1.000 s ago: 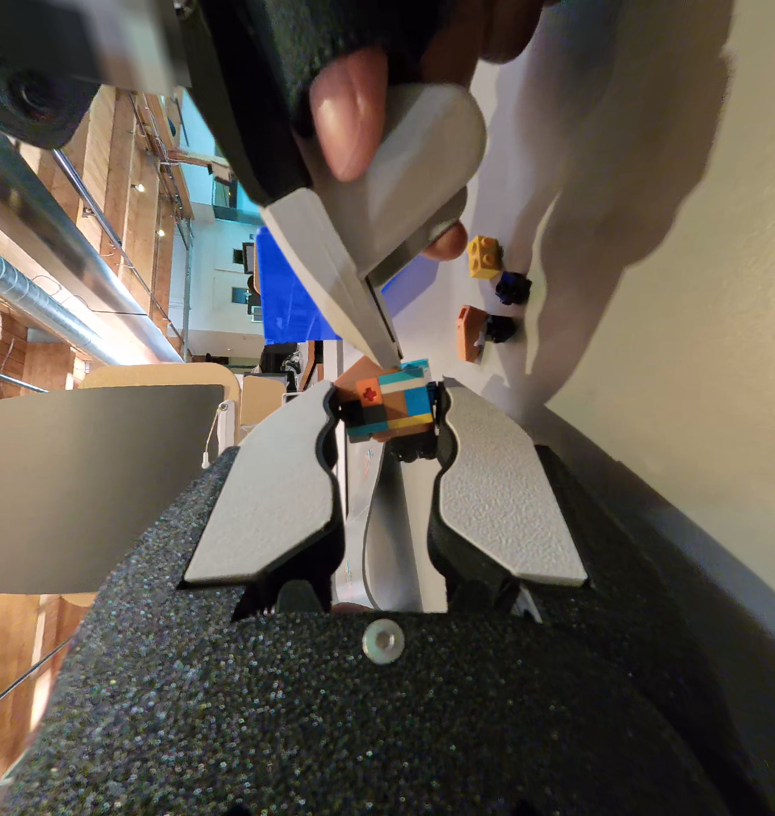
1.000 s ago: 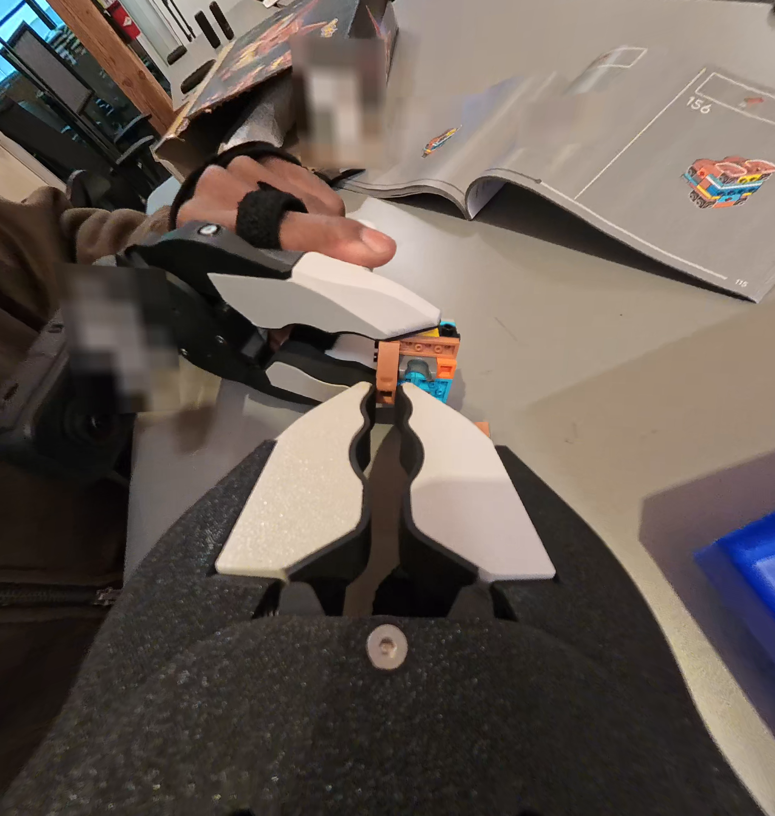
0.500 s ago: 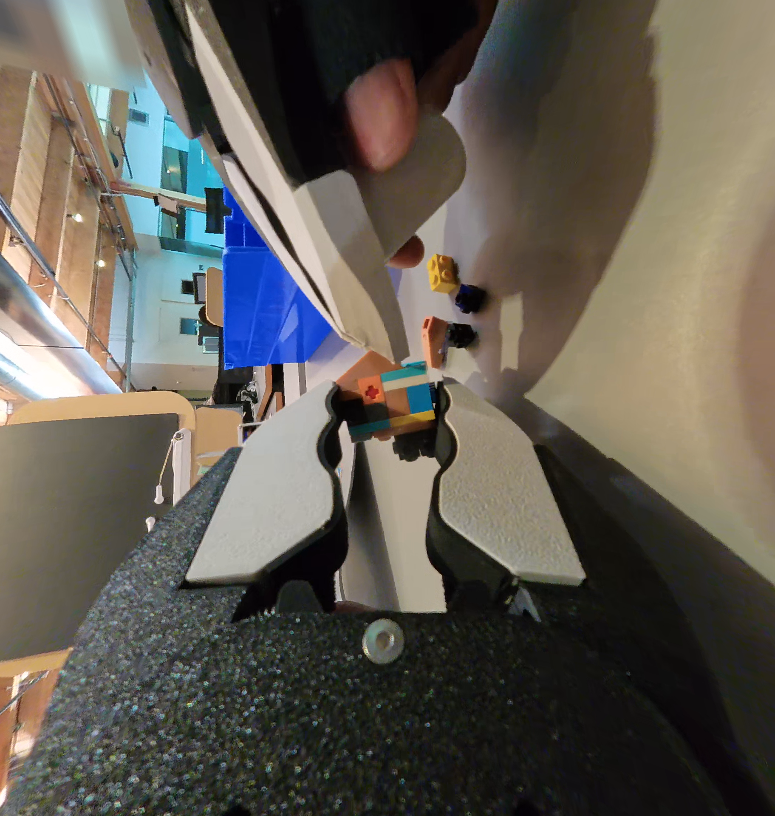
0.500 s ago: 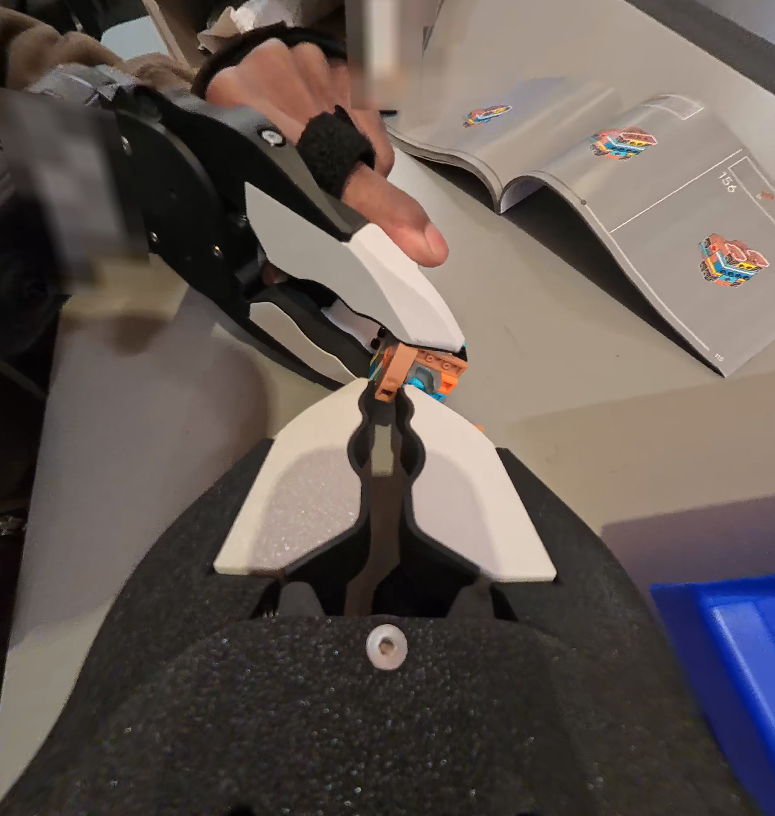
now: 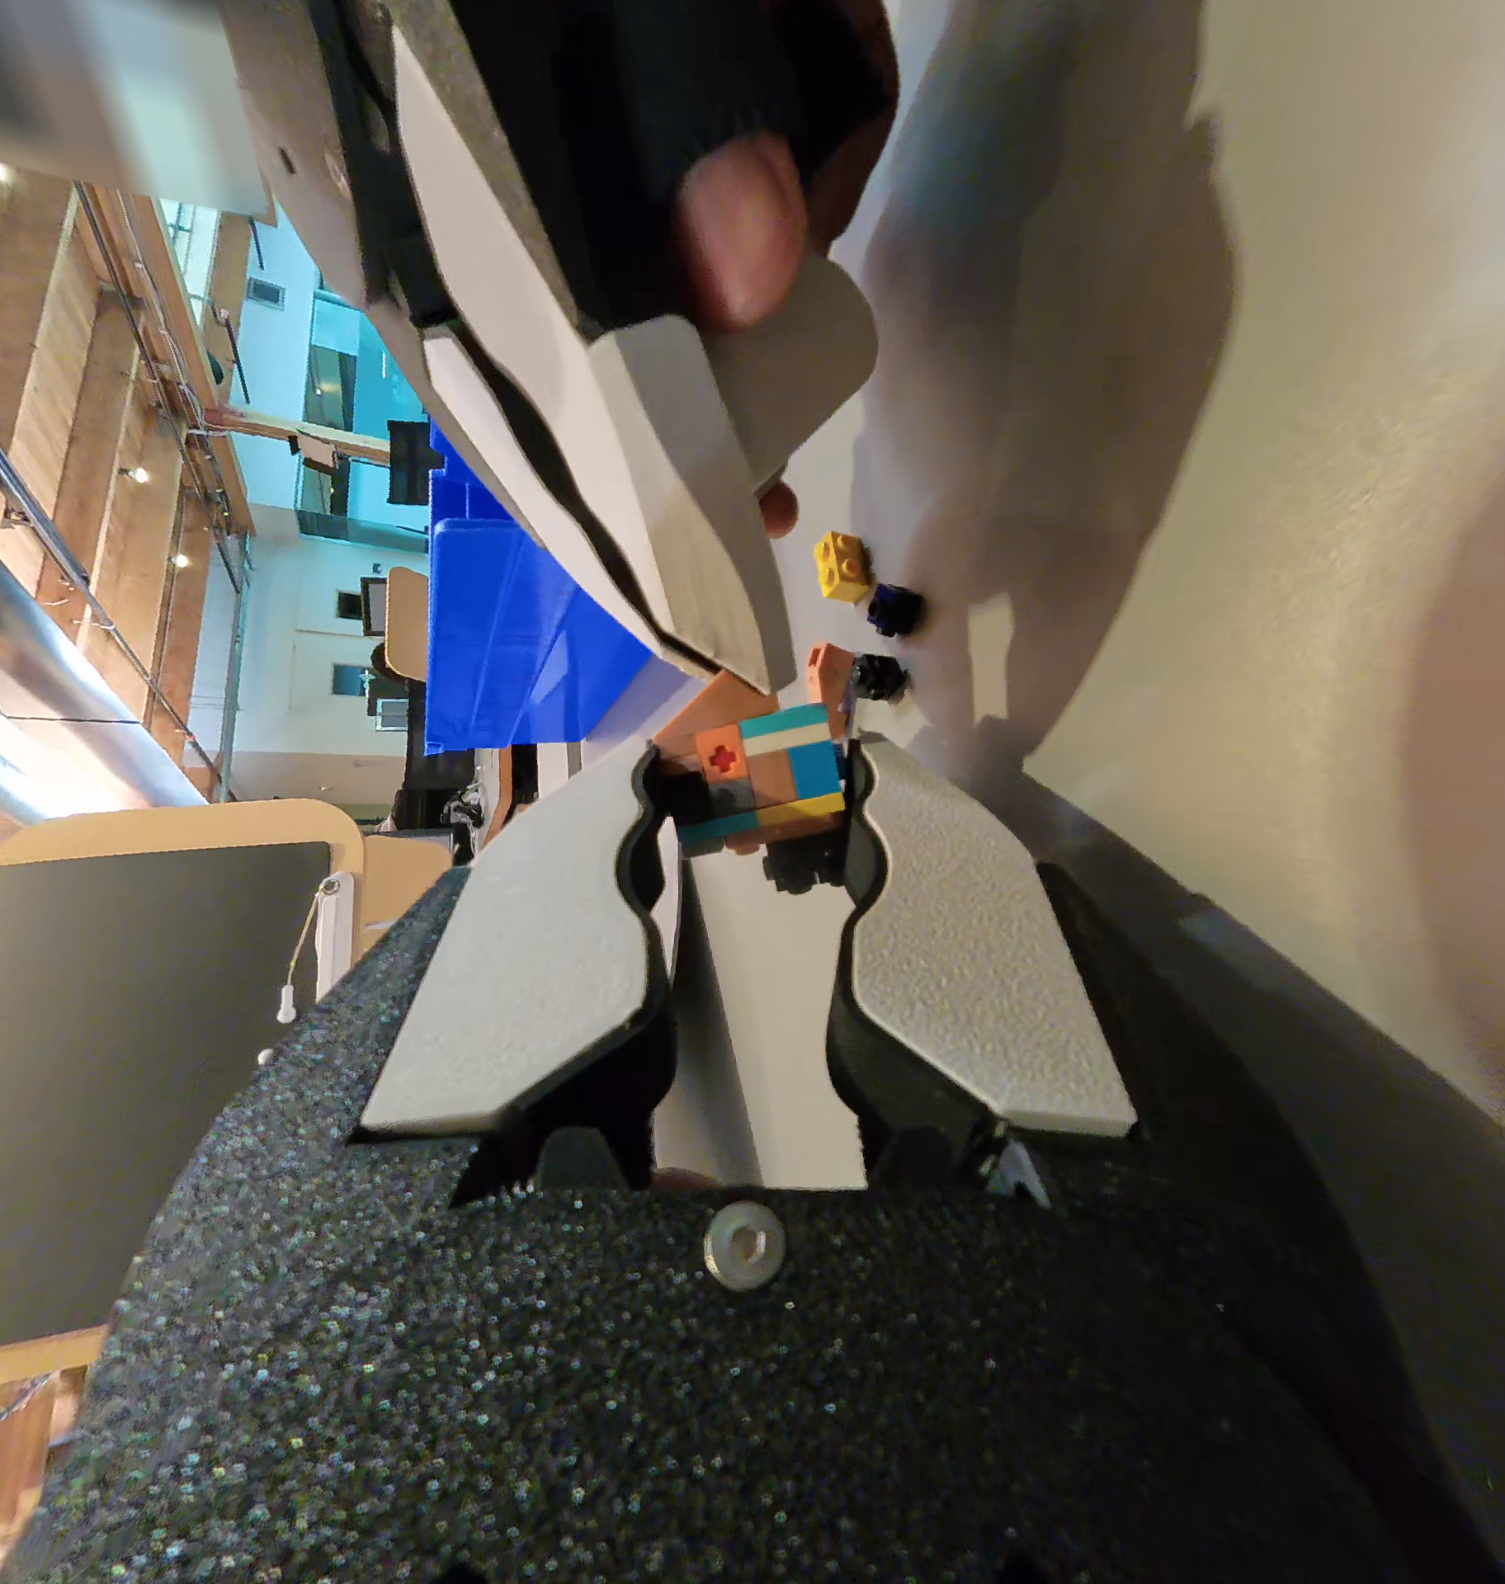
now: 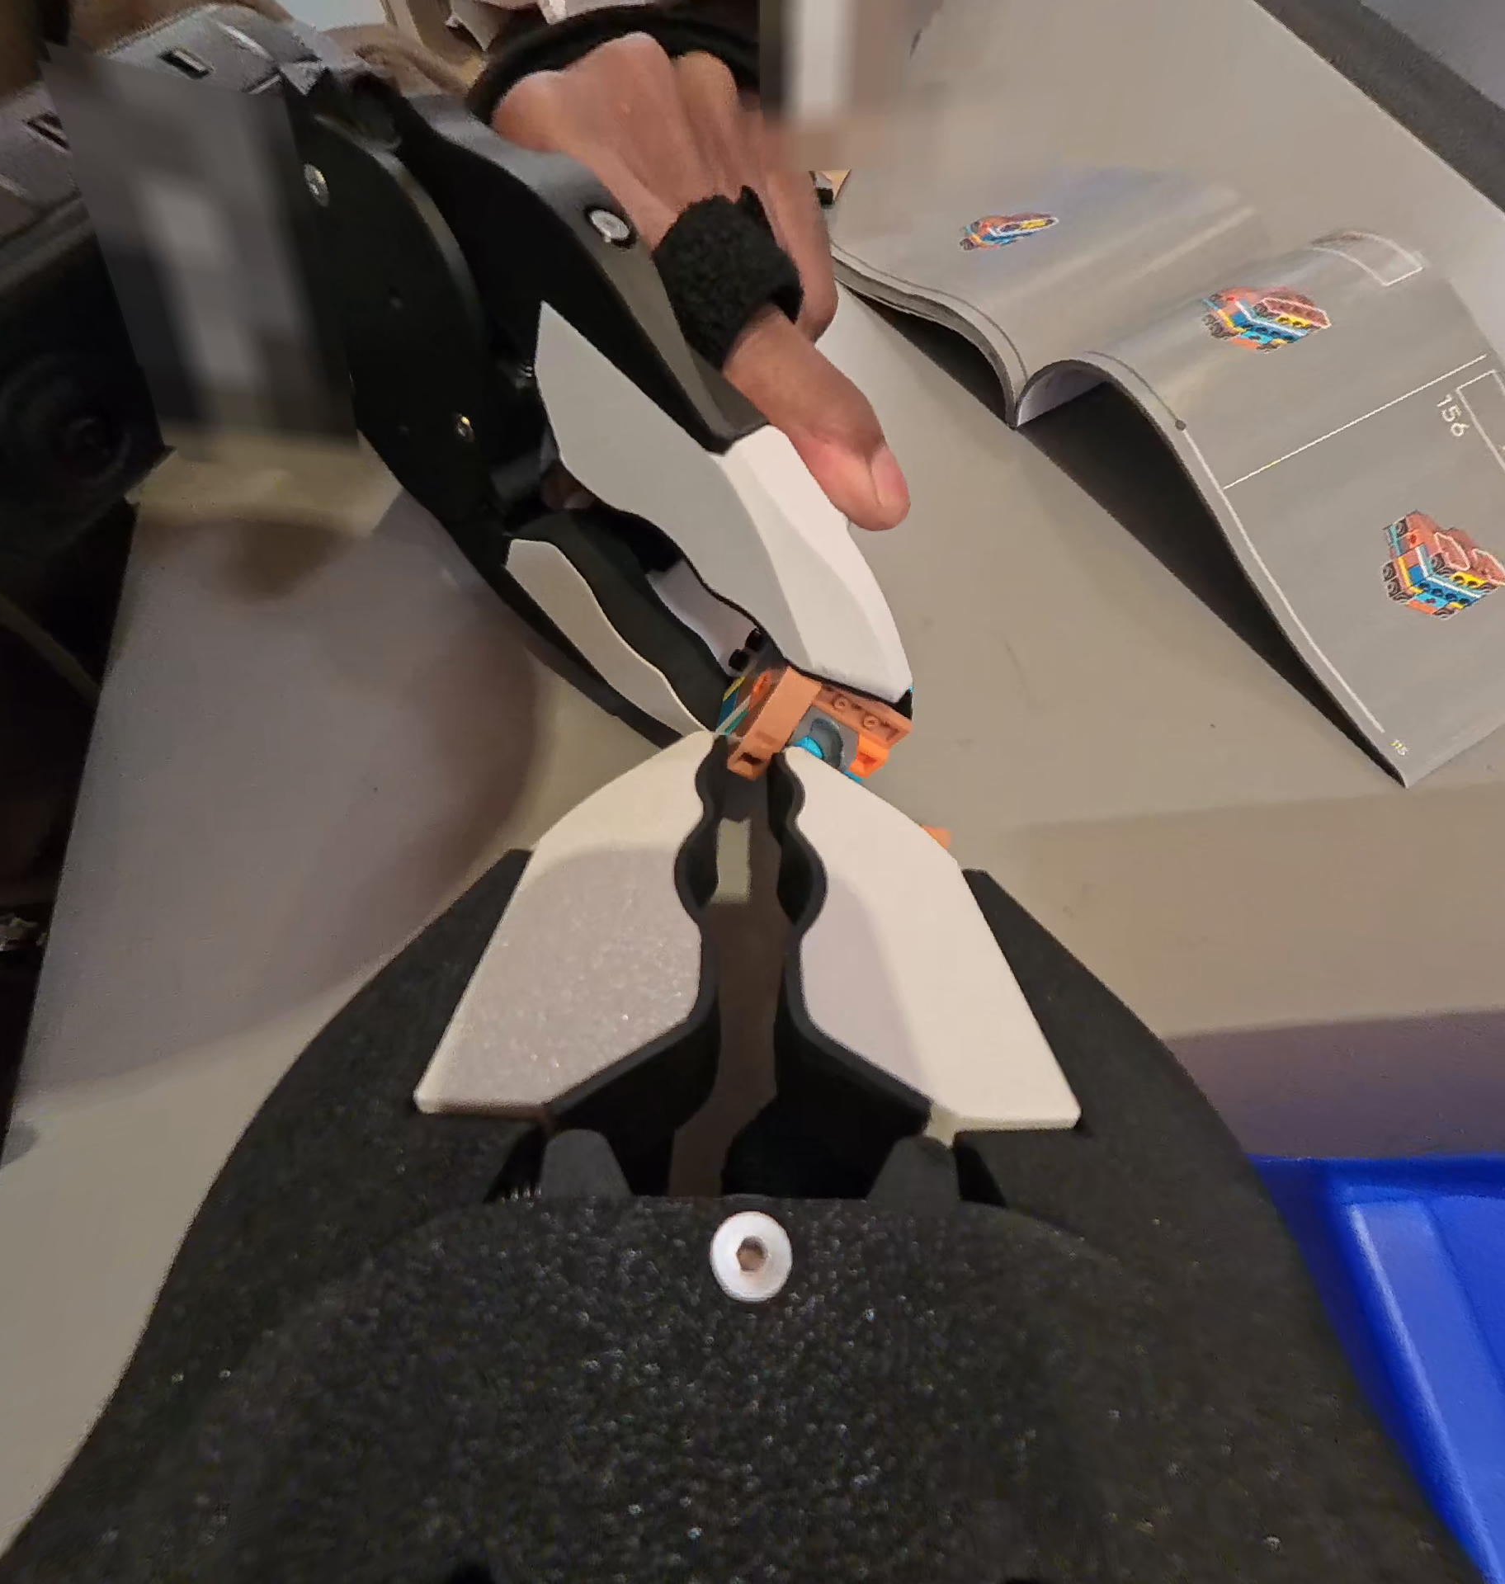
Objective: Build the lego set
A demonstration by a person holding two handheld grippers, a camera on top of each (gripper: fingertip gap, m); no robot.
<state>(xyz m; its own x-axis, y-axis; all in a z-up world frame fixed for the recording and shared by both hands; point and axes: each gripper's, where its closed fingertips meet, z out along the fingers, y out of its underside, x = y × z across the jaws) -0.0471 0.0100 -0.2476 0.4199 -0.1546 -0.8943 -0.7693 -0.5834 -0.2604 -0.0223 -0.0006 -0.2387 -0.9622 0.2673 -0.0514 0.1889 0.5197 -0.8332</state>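
Since a second ago the right gripper, clenched on a brown brick, has tilted steeper against the model that the left gripper grips above the table, so seating looks underway.

My small blocky lego build of orange, teal, yellow and black bricks sits tilted, a brown plate at its edge.

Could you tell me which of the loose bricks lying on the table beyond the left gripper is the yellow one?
The yellow brick is the farthest loose piece, with studs showing. The dark blue piece lies just nearer, then the black piece beside the brown brick.
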